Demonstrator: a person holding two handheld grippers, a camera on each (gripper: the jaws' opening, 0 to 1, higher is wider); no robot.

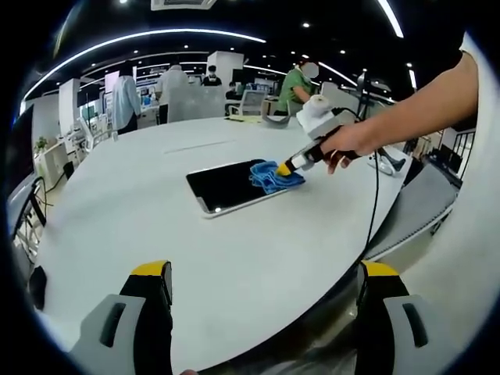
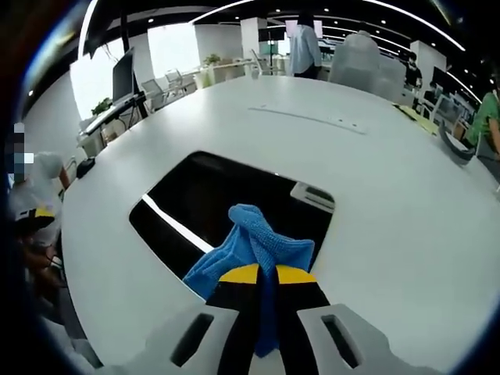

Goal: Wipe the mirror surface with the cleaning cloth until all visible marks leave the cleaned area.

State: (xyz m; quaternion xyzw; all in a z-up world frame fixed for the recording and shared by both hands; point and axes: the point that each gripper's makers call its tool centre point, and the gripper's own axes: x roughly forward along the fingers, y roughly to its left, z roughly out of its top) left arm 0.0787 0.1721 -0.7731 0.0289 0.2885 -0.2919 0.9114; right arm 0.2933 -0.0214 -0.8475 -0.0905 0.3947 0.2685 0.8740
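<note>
Open-plan office, large white oval bench [image 2: 375, 156], rows of desks with monitors [image 2: 123, 74], office chairs [image 1: 251, 100], people [image 1: 125, 98] standing at workstations, curved ceiling strip lights [image 1: 148, 35]

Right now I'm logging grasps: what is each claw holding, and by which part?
Right claw pinches the blue cloth at its near bunched edge, on the mirror. Left claw holds nothing.

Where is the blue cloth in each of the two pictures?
Left gripper view: the blue cloth sits right of centre, on the right end of the mirror, under the right tongs.
Right gripper view: the cloth is low in the middle, pinched by the tongs, lying on the mirror.
Shared landmark: the white table.
</note>
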